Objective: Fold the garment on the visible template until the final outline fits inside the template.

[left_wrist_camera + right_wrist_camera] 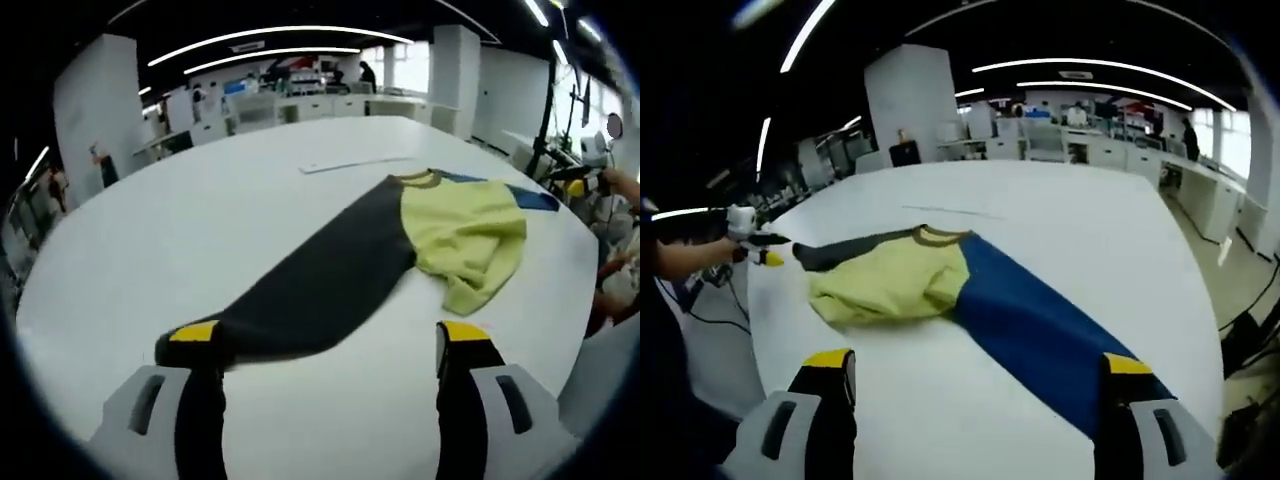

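The garment lies mid-frame on the white surface, sleeves spread wide, body bunched; folding looks barely begun. Left tongs and right tongs gape open at frame bottom, holding nothing.

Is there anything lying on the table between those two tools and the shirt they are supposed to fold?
Nothing visible. Bare white table lies between the open left tool and the garment, whose dark sleeve end sits by one jaw. The open right tool faces the blue sleeve likewise.
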A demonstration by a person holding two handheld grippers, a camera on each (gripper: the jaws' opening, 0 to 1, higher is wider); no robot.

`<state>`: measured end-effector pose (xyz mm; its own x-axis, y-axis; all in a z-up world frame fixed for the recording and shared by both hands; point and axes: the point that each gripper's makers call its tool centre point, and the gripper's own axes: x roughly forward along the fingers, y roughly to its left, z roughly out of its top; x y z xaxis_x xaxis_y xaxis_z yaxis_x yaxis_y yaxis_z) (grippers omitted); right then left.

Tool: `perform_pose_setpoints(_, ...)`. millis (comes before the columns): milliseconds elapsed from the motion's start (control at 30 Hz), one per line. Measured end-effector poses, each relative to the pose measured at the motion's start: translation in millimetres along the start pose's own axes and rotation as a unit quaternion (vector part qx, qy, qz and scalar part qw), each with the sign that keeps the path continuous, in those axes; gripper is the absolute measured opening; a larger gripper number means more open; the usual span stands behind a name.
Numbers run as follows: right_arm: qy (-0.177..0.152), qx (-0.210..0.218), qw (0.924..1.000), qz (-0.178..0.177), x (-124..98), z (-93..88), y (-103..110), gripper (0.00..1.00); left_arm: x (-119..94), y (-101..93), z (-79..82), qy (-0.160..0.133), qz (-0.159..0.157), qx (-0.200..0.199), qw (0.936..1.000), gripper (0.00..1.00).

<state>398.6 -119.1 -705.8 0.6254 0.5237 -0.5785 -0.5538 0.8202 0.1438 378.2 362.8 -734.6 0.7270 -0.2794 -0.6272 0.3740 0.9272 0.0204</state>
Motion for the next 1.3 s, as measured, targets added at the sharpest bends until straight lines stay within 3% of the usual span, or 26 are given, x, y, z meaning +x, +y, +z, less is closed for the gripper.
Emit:
perform_pose_setpoints(200, -0.019, -0.008, 0.9994, 0.028, 1.8, 2.8, 19.5, 0.99, 0.5, -39.1, 7.7, -0.018, -0.040, 0.006, 0.9990, 0.85)
perform_pose_setpoints(467, -0.022, -0.028, 0.9982, 0.049, 6.1, 1.6, 39.4, 0.99, 5.9, -76.1, 20.4, -0.042, -0.078, 0.009, 0.9960, 0.83)
perform_pose_setpoints(700, -0.006, -0.059, 0.9966, 0.057, 8.4, -9.0, 51.4, 0.99, 16.3, -118.5, 30.6, -0.051, -0.108, 0.031, 0.9924, 0.78)
perform_pose_setpoints(933, 0.002, -0.082, 0.9945, 0.065, 9.6, -18.3, 65.9, 0.99, 28.2, -152.3, 30.1, -0.046, -0.123, 0.079, 0.9881, 0.72)
perform_pose_setpoints(1300, -0.012, -0.082, 0.9925, 0.090, 10.9, -19.2, 95.0, 0.99, 46.4, -205.8, 41.0, -0.058, -0.150, 0.104, 0.9815, 0.59)
